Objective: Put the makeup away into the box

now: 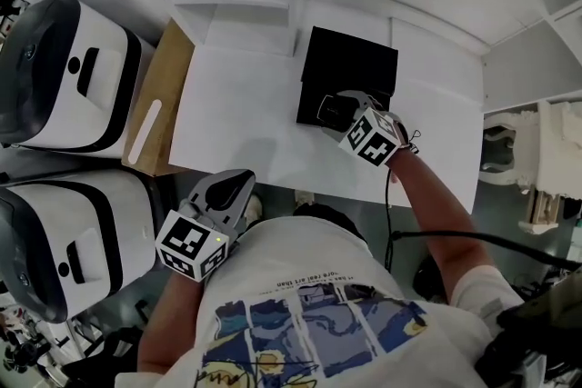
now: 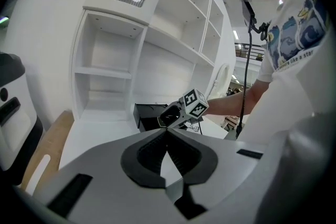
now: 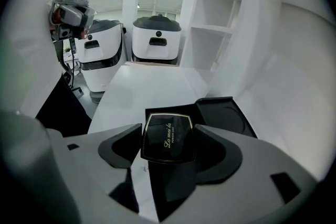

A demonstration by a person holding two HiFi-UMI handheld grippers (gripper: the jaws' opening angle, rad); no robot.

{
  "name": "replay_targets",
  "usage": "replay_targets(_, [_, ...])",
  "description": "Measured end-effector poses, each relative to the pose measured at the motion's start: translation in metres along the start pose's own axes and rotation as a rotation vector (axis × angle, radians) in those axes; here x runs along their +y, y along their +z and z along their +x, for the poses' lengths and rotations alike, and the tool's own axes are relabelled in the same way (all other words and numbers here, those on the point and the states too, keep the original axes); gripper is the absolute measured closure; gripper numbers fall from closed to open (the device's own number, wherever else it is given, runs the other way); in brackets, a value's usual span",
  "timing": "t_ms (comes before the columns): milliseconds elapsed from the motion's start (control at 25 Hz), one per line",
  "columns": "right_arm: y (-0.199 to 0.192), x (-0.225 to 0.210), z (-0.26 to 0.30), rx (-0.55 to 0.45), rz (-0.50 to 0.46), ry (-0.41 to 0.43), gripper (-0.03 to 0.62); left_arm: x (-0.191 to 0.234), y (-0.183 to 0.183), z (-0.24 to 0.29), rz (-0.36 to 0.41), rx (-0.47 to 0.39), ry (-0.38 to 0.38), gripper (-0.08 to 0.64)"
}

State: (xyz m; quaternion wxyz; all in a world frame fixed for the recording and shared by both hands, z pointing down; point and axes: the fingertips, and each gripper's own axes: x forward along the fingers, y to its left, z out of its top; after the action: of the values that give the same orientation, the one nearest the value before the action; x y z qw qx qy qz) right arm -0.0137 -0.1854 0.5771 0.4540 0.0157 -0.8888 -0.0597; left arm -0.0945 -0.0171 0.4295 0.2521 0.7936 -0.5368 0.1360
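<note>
While its side edges are clamped between the jaws of the right gripper [image 3: 169, 140], the black powder compact [image 3: 167, 131] is held over the black box [image 1: 350, 64] on the white table [image 1: 236, 104]. Its nearly square lid faces the camera, and the gold script slants away along the jaws. The left gripper [image 2: 167, 134] is closed on nothing.

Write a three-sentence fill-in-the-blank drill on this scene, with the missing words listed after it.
1. The right gripper is shut on the compact, whose lettering is ____.
2. The left gripper has its jaws together and holds ____.
3. The box on the white table is ____ in colour.

Missing words: gold; nothing; black.
</note>
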Motion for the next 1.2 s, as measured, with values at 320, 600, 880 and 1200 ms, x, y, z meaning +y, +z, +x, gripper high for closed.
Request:
replay_targets(320, [-0.012, -0.020, 0.040, 0.043, 0.086, 0.067, 0.269, 0.012, -0.004, -0.015, -0.036, -0.010, 0.085, 0.546])
replay_targets(600, [-0.022, -0.021, 0.071, 0.083, 0.110, 0.099, 0.269, 0.019, -0.006, -0.024, -0.055, -0.015, 0.135, 0.546])
replay_targets(880, [-0.025, -0.023, 0.092, 0.109, 0.079, 0.101, 0.269, 0.022, -0.008, -0.029, -0.066, -0.006, 0.156, 0.546])
replay_targets(1200, [-0.024, -0.018, 0.097, 0.135, 0.019, 0.083, 0.268, 0.025, -0.011, -0.033, -0.069, -0.008, 0.156, 0.546])
